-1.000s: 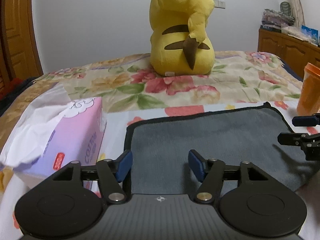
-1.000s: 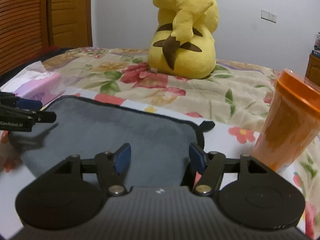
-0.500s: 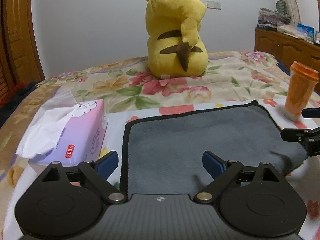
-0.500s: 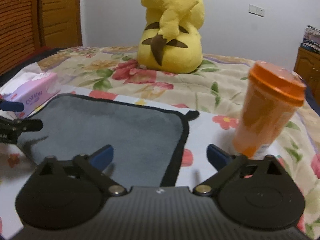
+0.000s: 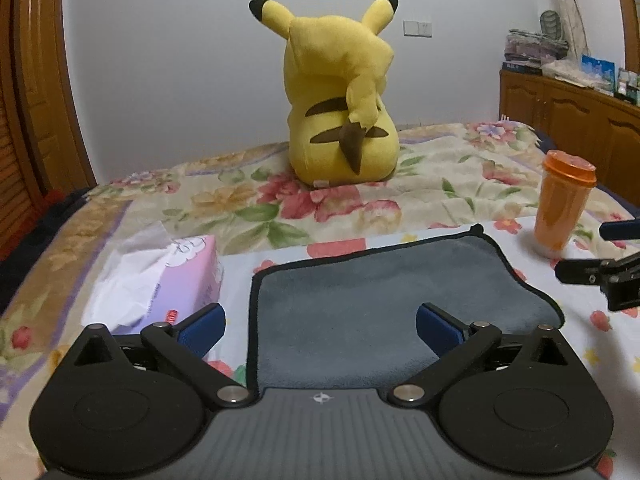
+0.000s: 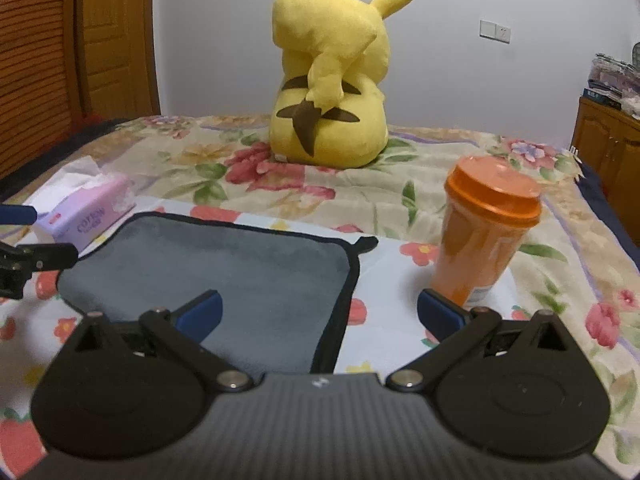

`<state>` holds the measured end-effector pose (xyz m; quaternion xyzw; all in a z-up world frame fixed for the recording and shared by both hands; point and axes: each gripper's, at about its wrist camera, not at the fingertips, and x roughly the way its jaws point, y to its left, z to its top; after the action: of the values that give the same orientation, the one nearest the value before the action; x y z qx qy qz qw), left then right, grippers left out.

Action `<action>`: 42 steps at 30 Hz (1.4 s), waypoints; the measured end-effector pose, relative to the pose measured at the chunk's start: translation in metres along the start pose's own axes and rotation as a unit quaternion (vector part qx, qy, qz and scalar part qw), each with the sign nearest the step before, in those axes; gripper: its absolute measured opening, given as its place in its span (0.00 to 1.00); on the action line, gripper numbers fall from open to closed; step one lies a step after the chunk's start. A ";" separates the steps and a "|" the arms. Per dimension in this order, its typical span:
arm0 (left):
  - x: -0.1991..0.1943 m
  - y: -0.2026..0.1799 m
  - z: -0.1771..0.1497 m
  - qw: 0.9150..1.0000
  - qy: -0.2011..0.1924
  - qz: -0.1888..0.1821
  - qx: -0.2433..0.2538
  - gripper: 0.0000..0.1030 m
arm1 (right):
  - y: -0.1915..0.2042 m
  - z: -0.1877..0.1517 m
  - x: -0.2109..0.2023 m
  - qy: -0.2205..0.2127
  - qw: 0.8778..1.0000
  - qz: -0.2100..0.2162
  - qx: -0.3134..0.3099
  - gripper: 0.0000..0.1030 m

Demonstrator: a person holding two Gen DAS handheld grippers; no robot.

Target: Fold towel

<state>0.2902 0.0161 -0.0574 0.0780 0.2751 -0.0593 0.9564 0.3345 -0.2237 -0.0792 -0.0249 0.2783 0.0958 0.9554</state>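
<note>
Left wrist: both hand-held grippers released over towel.
Left hand-held gripper (image 5: 320,326) and right hand-held gripper (image 6: 319,312) gaped wide, empty; grey towel (image 5: 384,308) lay flat on bed (image 5: 460,172).

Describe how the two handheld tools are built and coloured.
Both look alike. The left tool and right tool have a ribbed dark grey body with a small centre logo, black linkage arms on silver pivot pins, round black housings, and blue pads on the fingers. No cables or sleeves show.

A home bedroom: a bed with a floral bedspread (image 5: 248,204), a plush toy (image 5: 340,96), wooden cabinets (image 5: 568,108) and a wooden door (image 6: 108,36).
</note>
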 end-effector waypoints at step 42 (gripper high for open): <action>-0.194 -0.041 0.025 0.999 -0.043 0.018 0.017 1.00 | 0.020 0.021 -0.178 -0.069 0.998 0.000 0.000 1.00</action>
<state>0.1337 -0.0145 0.0625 0.0964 0.2315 -0.0498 0.9668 0.1945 -0.2317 0.0344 -0.0180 0.2115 0.0975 0.9723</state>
